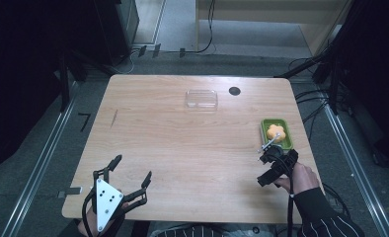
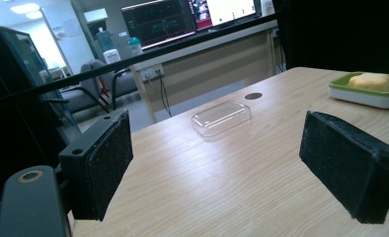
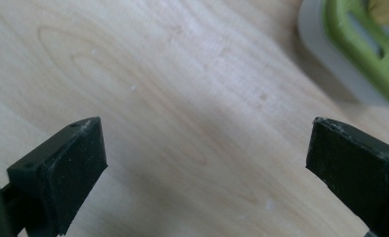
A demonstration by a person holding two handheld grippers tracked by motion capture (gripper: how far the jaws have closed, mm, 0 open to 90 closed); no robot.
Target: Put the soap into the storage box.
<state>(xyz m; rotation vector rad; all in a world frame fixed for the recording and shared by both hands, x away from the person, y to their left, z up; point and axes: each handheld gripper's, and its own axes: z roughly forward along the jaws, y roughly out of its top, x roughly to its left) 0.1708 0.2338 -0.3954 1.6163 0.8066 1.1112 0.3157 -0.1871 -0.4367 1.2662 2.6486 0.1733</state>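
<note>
The right gripper (image 1: 268, 154) is hovering wide open just beside the green soap dish (image 1: 286, 141) at the worktop's (image 1: 182, 143) right edge; yellow soap (image 1: 276, 132) is lying inside. The left gripper (image 1: 133, 170) is gaping empty near the front-left corner.

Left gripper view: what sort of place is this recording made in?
Probably a lab or office workroom set up for recording. Behind the wooden table stand lit monitors, a wall of power sockets and office chairs; in the high view, cables trail across the floor.
</note>
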